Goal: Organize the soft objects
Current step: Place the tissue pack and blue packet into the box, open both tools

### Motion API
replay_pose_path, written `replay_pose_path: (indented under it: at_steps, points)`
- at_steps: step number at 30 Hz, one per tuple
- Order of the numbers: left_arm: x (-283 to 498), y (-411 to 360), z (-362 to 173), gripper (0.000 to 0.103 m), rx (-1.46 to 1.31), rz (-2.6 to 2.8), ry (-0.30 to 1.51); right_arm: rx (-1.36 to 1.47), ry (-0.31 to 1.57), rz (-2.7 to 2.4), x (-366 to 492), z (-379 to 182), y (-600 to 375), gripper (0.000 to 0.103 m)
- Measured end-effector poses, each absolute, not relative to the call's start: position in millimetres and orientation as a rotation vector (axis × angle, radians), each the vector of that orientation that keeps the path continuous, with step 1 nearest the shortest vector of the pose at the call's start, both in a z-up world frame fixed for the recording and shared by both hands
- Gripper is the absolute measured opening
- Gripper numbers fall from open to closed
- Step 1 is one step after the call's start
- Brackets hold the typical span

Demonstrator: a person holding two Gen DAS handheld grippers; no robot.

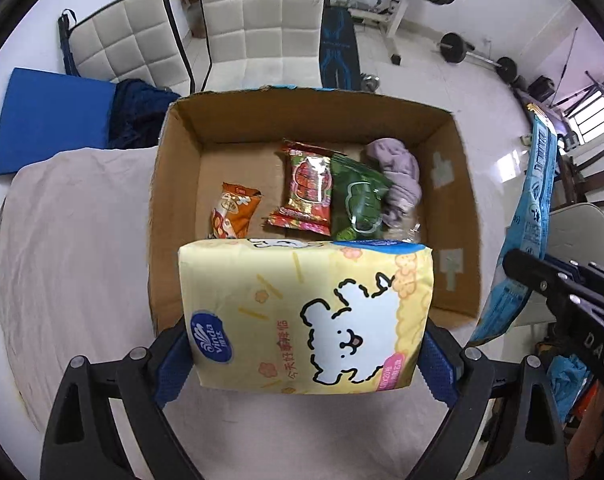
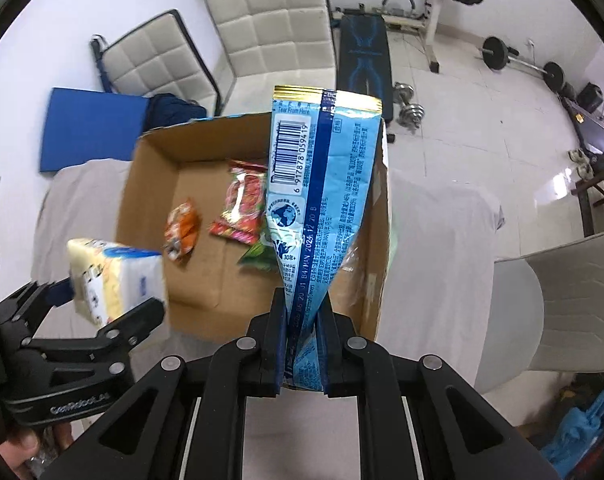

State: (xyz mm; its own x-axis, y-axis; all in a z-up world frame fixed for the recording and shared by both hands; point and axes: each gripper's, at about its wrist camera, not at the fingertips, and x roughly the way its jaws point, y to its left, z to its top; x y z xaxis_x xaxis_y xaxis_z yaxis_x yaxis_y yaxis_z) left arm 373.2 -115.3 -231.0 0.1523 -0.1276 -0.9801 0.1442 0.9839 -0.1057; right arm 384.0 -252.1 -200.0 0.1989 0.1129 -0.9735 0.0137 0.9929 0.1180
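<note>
My left gripper (image 1: 306, 364) is shut on a yellow tissue pack (image 1: 306, 316) with a white cartoon dog, held above the near edge of an open cardboard box (image 1: 458, 184). The pack also shows in the right wrist view (image 2: 114, 280). Inside the box lie an orange snack bag (image 1: 232, 216), a red snack bag (image 1: 306, 188), a green bag (image 1: 360, 204) and a lilac cloth (image 1: 398, 176). My right gripper (image 2: 304, 344) is shut on a light-blue foil packet (image 2: 322, 192), held upright over the box's right wall (image 2: 376, 264). That packet hangs at the right of the left wrist view (image 1: 530, 216).
The box stands on a table under a pale cloth (image 1: 74, 240). Two white padded chairs (image 1: 262, 20) stand behind it, with a blue mat (image 1: 50, 120) and dark fabric (image 1: 138, 116). Weights and a bench (image 2: 366, 56) are on the floor. A grey chair (image 2: 562, 304) is at right.
</note>
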Motion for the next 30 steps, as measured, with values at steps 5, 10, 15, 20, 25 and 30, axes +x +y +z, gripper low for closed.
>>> replay_pose_path:
  at_steps: [5, 10, 15, 20, 25, 30]
  points:
    - [399.0, -120.0, -271.5, 0.095, 0.059, -0.175, 1.484, 0.090, 1.454, 0.035, 413.0, -250.3, -255.6, 0.014]
    - [412.8, -119.7, -314.8, 0.095, 0.025, -0.171, 1.582, 0.052, 1.518, 0.023, 420.0, -295.2, -253.2, 0.014]
    - [413.9, -123.3, -347.2, 0.095, 0.008, -0.193, 1.658, 0.014, 1.582, 0.015, 427.2, -330.8, -248.8, 0.014]
    - [415.7, -123.3, -367.8, 0.095, -0.001, -0.191, 1.716, 0.018, 1.616, 0.001, 429.9, -351.7, -252.6, 0.014]
    - [415.9, -114.5, -370.5, 0.096, -0.037, -0.189, 1.722, 0.016, 1.640, -0.004, 428.6, -357.7, -254.4, 0.018]
    - [412.3, -102.4, -367.2, 0.097, -0.049, -0.172, 1.706, 0.029, 1.629, -0.003, 426.6, -351.0, -257.6, 0.045]
